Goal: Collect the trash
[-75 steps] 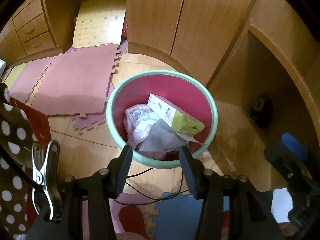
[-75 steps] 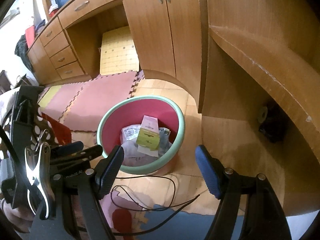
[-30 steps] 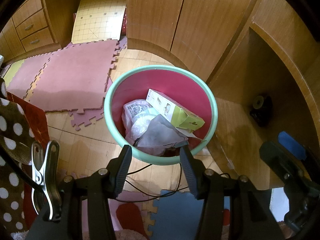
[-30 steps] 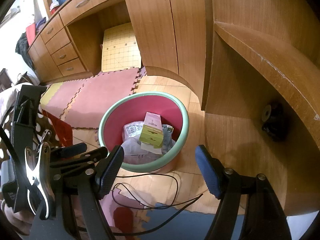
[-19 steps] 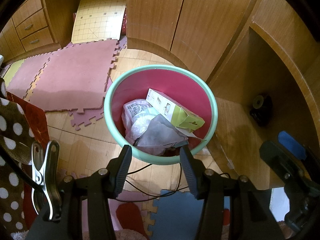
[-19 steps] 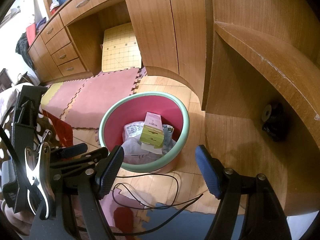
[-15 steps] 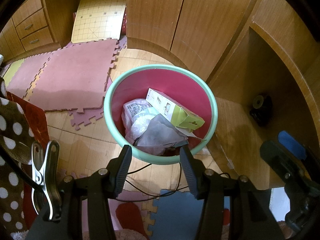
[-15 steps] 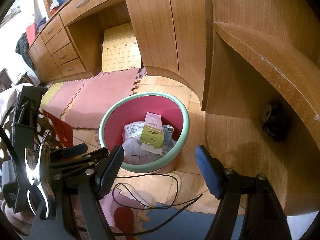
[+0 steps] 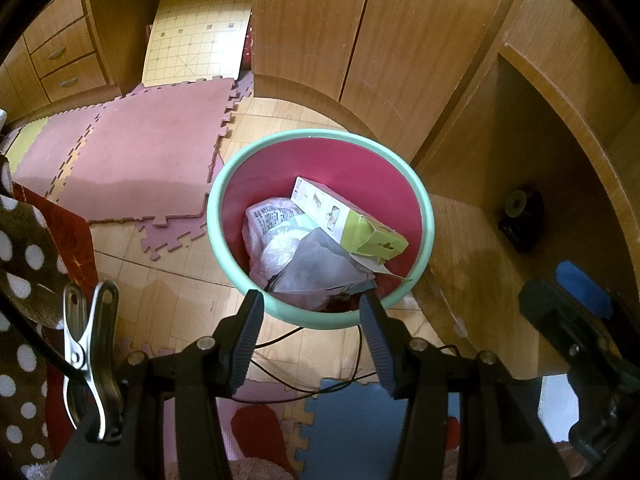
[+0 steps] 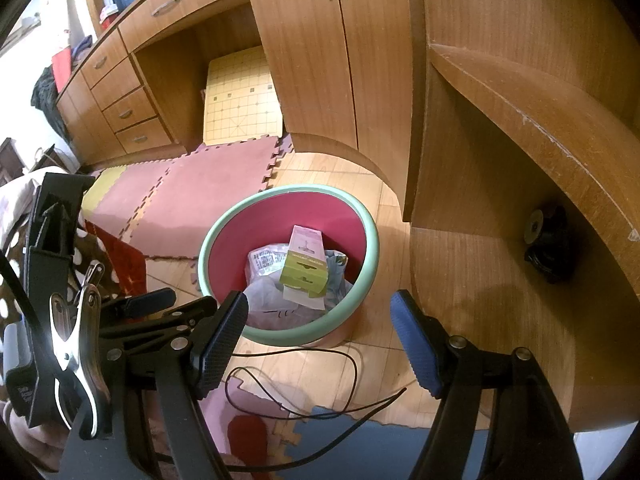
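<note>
Wooden cabinets (image 9: 344, 28) and a desk with drawers (image 10: 120, 92) fill the far side of the room; a curved wooden shelf unit (image 10: 520, 128) stands at right, with a small dark object (image 10: 548, 240) on its lower shelf. Floor (image 9: 176, 296) is light wood, partly covered by pink interlocking foam mats (image 9: 144, 160) at left and a blue mat (image 9: 344, 424) at the near edge. A thin black cable (image 10: 304, 364) loops across the bare floor between bin and blue mat.

Trash bin (image 9: 420, 196), round, pink inside with mint-green rim, sits on the floor near the cabinet base. Inside it: a crumpled plastic bag (image 9: 276, 232), grey wrapping (image 9: 320, 268), and a green-and-white carton (image 9: 348, 220) lying tilted on top.

Left gripper (image 9: 312, 316) hangs above the bin's near rim, jaws partly apart, nothing between them. Right gripper (image 10: 320, 316) is also over the near rim, jaws spread wide, empty.
</note>
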The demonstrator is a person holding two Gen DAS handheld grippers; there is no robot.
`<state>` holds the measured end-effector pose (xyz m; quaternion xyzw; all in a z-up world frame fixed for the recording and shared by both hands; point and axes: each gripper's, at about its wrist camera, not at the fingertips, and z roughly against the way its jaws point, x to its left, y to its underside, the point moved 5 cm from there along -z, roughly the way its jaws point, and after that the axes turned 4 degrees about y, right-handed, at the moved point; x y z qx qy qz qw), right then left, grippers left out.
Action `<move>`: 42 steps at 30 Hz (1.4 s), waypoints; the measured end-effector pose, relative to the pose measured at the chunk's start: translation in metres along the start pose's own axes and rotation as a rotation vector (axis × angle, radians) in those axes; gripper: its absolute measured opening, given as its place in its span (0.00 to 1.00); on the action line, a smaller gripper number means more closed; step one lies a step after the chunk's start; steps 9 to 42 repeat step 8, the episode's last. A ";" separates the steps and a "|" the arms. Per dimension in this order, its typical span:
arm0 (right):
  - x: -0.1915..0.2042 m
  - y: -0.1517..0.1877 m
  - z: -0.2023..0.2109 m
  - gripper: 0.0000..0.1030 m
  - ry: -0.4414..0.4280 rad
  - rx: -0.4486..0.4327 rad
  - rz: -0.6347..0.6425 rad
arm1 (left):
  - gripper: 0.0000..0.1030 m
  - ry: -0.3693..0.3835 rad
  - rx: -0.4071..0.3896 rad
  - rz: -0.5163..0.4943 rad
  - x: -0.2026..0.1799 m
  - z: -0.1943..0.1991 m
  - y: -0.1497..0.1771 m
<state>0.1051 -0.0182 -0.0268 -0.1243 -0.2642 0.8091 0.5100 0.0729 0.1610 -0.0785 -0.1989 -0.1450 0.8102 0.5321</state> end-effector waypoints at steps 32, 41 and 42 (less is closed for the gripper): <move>0.001 -0.001 0.000 0.73 0.001 -0.002 -0.002 | 0.52 0.005 -0.002 -0.012 -0.004 0.000 0.001; 0.001 -0.001 0.000 0.73 0.001 -0.002 -0.002 | 0.52 0.005 -0.002 -0.012 -0.004 0.000 0.001; 0.001 -0.001 0.000 0.73 0.001 -0.002 -0.002 | 0.52 0.005 -0.002 -0.012 -0.004 0.000 0.001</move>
